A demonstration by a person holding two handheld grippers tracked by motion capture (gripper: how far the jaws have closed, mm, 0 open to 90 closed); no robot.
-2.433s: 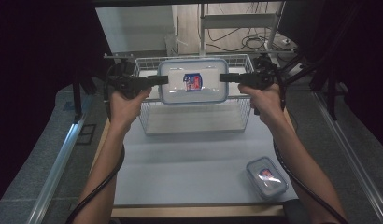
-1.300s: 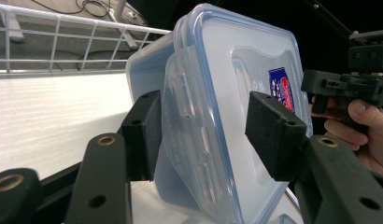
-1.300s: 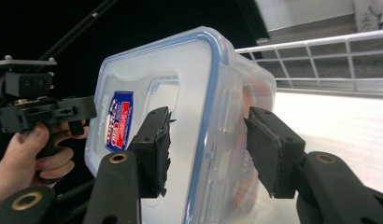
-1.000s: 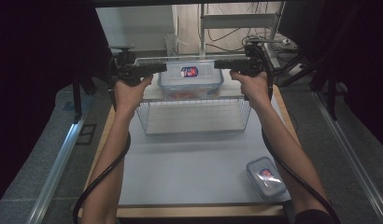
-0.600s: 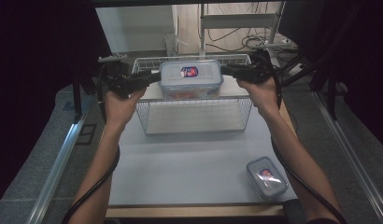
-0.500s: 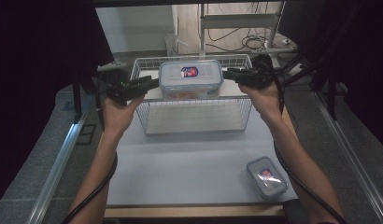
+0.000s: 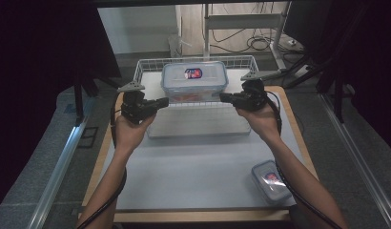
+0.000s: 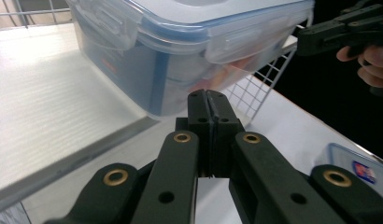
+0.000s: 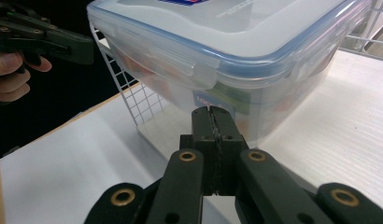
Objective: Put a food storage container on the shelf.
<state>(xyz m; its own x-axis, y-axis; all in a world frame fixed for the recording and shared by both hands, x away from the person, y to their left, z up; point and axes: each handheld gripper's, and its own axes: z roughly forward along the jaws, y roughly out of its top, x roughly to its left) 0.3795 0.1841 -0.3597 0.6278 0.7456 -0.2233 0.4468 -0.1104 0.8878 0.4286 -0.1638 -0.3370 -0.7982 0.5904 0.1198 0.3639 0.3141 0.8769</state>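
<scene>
Small lidded container [image 7: 270,180] sits at the near right table [image 7: 193,167] edge; open bare surface between my forearms. Left gripper [image 7: 166,101] and right gripper [image 7: 223,98]: jaws just closed, pressed together, nothing between them, flanking the wire basket [image 7: 150,71]. Large lidded container [image 7: 194,81] rests inside it. Beyond: floor, cables.

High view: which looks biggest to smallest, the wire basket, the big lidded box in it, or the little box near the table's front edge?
1. Wire basket
2. Big lidded box
3. Little box, though it lies nearer the camera.
</scene>
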